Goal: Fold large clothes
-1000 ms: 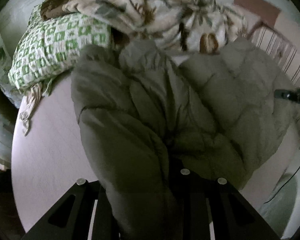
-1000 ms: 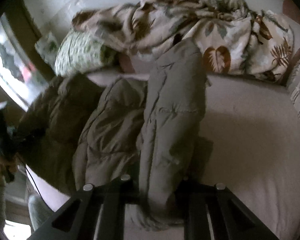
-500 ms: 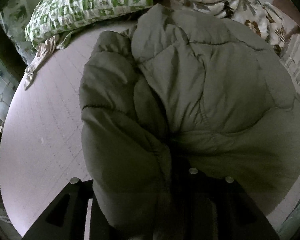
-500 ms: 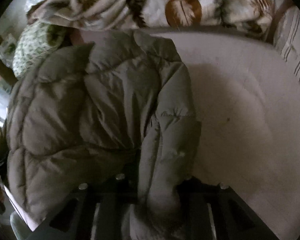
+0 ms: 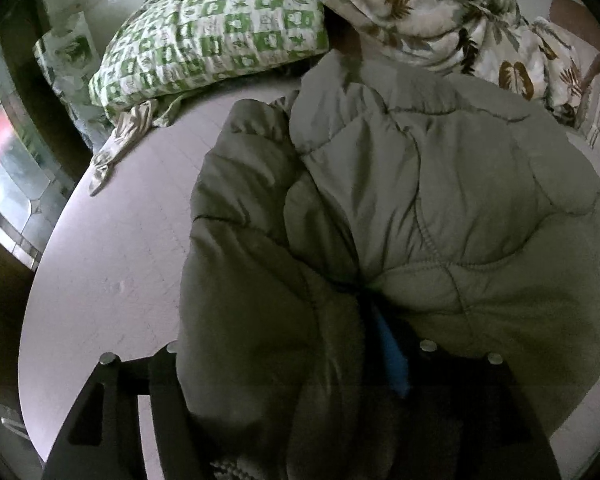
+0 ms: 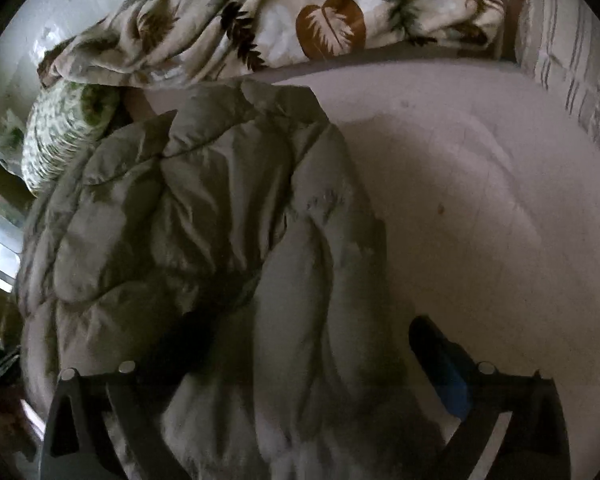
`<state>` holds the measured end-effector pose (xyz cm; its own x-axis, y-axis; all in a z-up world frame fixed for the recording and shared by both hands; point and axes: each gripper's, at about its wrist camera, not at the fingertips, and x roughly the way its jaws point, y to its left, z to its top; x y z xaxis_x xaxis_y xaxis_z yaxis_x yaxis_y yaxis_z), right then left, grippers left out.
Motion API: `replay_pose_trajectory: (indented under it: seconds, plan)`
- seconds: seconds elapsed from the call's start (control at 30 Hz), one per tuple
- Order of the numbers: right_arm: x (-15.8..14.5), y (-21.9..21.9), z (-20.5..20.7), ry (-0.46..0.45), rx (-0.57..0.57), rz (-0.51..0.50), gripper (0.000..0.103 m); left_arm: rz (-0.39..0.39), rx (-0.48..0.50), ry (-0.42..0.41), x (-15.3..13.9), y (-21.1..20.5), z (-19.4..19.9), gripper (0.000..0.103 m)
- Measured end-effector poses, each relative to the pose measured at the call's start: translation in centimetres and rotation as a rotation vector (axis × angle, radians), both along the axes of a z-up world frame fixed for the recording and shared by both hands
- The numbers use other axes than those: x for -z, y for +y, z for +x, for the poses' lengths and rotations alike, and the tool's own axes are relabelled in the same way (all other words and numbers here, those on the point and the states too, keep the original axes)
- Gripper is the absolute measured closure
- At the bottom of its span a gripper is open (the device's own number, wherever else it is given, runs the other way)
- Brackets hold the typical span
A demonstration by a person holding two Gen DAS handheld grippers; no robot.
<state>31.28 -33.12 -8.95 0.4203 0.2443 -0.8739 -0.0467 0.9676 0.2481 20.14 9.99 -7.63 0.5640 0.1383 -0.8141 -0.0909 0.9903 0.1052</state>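
An olive quilted puffer jacket [image 5: 420,200] lies bunched on the pale pink bed sheet [image 5: 120,260]. My left gripper [image 5: 272,332] points down at its near edge, and its jaws are opening. A thick fold of jacket sits between them, and the blue pad [image 5: 392,352] of one finger shows bare beside the fabric. In the right wrist view the jacket [image 6: 180,220] fills the left half. My right gripper [image 6: 308,328] is spreading wide over the jacket's near fold. Its right finger [image 6: 448,376] stands clear of the cloth, over the sheet [image 6: 480,220].
A green-and-white patterned pillow [image 5: 212,40] and a crumpled leaf-print blanket [image 5: 420,12] lie at the head of the bed behind the jacket. A striped cushion [image 6: 568,60] lines the right side. The bed's left edge drops off beside a window [image 5: 4,160].
Both grippers came down with the jacket, which was hanging from them and now rests on the bed. Both sets of jaws, shut on the fabric before, have spread apart.
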Motion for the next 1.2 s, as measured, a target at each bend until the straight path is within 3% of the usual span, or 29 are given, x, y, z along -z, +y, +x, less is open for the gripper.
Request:
replay_pose_trajectory:
  seconds: [0.17,0.3,0.5,0.63,0.87,1.2]
  plan:
    - [-2.3,-0.7,-2.4,-0.074,0.014,0.014,0.0,-0.078,-0.021,-0.021,-1.3,1.4,-1.4,0.033]
    - [-4.1,-1.9,-5.5,-0.12,0.011,0.039,0.0,-0.038,-0.047,-0.109,-3.1,1.9,-3.6,0.023]
    - [-4.8,-1.9,-10.7,-0.146,0.007,0.118,0.0,0.013,-0.048,-0.182,-5.3,1.6,-8.1,0.021]
    - [-4.4,-0.9,-14.5,-0.138,-0.022,0.106,0.0,0.005,-0.058,-0.173,-5.5,0.7,-10.7,0.011]
    - [-3.5,0.5,-19.6,-0.136,-0.029,0.068,0.0,-0.057,-0.053,-0.157,-4.9,-2.0,-14.6,0.011]
    - [-2.9,1.1,-23.8,-0.136,-0.047,-0.001,0.0,-0.047,0.015,-0.109,-3.4,-5.8,-18.6,0.011]
